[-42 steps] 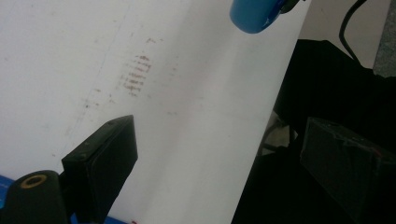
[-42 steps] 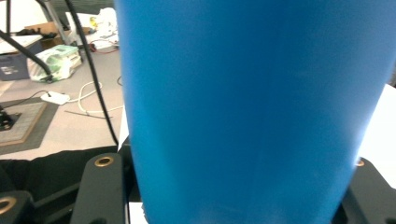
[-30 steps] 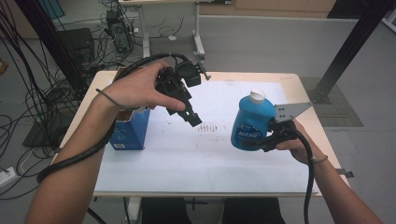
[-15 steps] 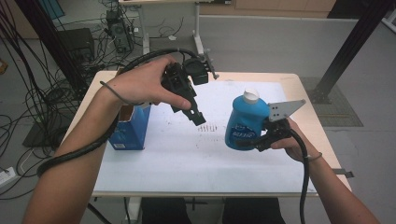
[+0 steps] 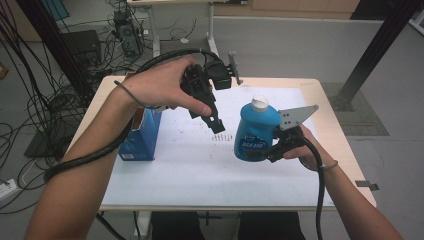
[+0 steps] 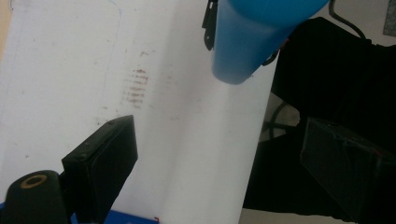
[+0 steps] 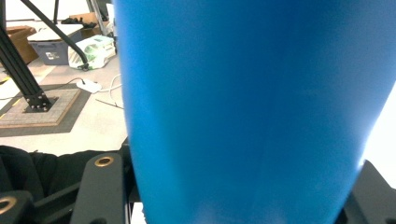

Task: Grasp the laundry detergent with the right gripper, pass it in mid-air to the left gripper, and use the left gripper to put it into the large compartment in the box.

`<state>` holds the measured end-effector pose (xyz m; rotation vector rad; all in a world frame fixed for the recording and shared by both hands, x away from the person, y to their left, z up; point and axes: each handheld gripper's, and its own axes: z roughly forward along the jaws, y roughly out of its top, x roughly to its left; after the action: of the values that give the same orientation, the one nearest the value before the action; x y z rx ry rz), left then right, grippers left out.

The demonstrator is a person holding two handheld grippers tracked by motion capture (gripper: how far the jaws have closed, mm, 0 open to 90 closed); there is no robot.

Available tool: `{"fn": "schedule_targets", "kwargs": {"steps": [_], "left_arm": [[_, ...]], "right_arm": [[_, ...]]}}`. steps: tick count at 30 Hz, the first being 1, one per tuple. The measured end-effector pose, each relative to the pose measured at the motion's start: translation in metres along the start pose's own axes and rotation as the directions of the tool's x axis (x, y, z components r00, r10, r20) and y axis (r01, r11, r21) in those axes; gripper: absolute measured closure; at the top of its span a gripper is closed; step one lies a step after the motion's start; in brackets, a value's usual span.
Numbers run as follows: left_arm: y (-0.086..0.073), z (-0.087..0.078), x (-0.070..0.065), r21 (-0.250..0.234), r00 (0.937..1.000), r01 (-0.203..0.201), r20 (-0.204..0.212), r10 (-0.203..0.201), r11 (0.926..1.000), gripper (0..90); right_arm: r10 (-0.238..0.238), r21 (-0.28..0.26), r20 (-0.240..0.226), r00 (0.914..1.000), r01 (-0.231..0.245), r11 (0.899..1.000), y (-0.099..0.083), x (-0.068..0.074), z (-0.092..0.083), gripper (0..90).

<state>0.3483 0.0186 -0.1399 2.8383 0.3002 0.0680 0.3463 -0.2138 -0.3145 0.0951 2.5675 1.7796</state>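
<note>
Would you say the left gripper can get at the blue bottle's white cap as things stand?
Probably yes: the left gripper hangs open beside the blue bottle, nothing lies between them, and the right gripper grips low, leaving the white cap free.

Blue bottle (image 7: 252, 107) close before right gripper's camera: top and base cut by frame, label unseen, table behind it hidden. Left gripper view: bottle's (image 6: 257, 32) upper part cut off at top edge. High view: bottle label text (image 5: 252, 145) too small to read.
</note>
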Motion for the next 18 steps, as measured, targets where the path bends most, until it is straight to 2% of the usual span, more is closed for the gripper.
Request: {"fn": "schedule_targets", "kwargs": {"steps": [13, 18], "left_arm": [[0.007, 0.003, -0.003, 0.019, 0.9999, -0.015, 0.005, 0.015, 0.9997, 11.2], [0.01, 0.004, -0.004, 0.011, 0.9997, -0.022, 0.007, 0.022, 0.9997, 11.1]], "right_arm": [[-0.02, 0.006, -0.025, 0.9995, 0.02, 1.0, 0.01, -0.002, 0.017, 40.4], [-0.02, 0.008, -0.034, 0.9992, 0.02, 1.0, 0.012, -0.003, 0.021, 40.5]]}}
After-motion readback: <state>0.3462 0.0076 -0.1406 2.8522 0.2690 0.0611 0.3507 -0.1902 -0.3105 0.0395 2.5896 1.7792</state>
